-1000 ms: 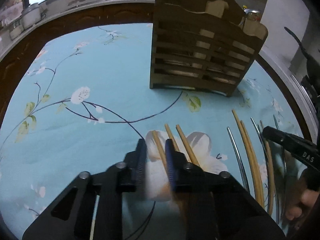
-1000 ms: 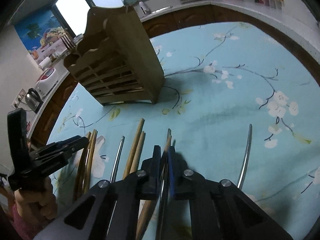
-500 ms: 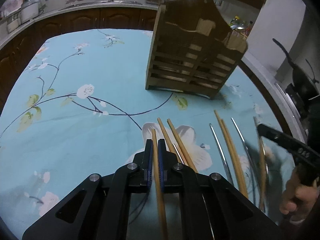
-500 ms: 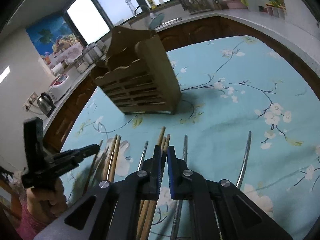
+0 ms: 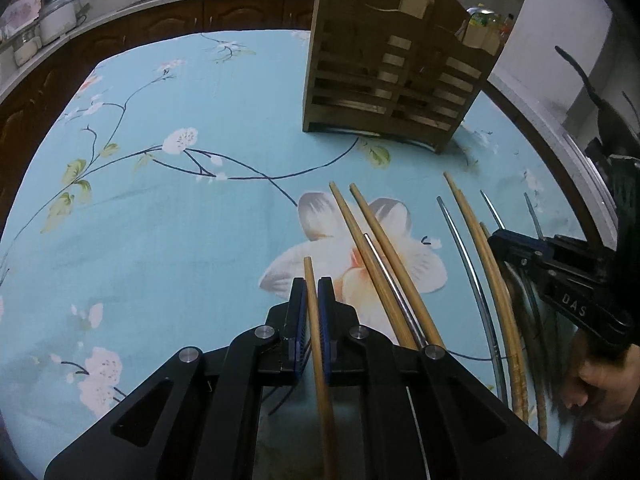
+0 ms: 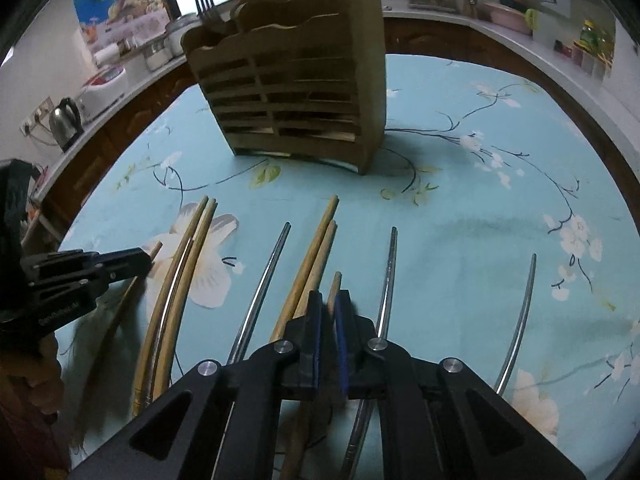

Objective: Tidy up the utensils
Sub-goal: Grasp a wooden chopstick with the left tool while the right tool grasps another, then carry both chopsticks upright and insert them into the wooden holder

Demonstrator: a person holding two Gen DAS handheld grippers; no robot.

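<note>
While the slatted brown wooden utensil rack [image 6: 296, 92] holds only a fork so far, both tongs are busy: the left gripper [image 5: 313, 300] pinches one bamboo chopstick [image 5: 316, 340], the right gripper [image 6: 329, 312] another [image 6: 334, 286], with several bamboo and steel chopsticks [image 6: 264, 284] left on the floral blue tablecloth [image 5: 160, 220].

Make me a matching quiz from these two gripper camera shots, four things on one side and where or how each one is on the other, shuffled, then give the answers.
Things:
1. left gripper
2. right gripper
3. wooden holder
4. fork

States:
A. stands upright on the blue flowered tablecloth
B. pokes up out of the holder's top, prongs upward
C. shut on a wooden chopstick at the left end of the row
D. shut on a wooden chopstick between the wooden pair and a metal chopstick

Pairs: 1-C, 2-D, 3-A, 4-B
</note>
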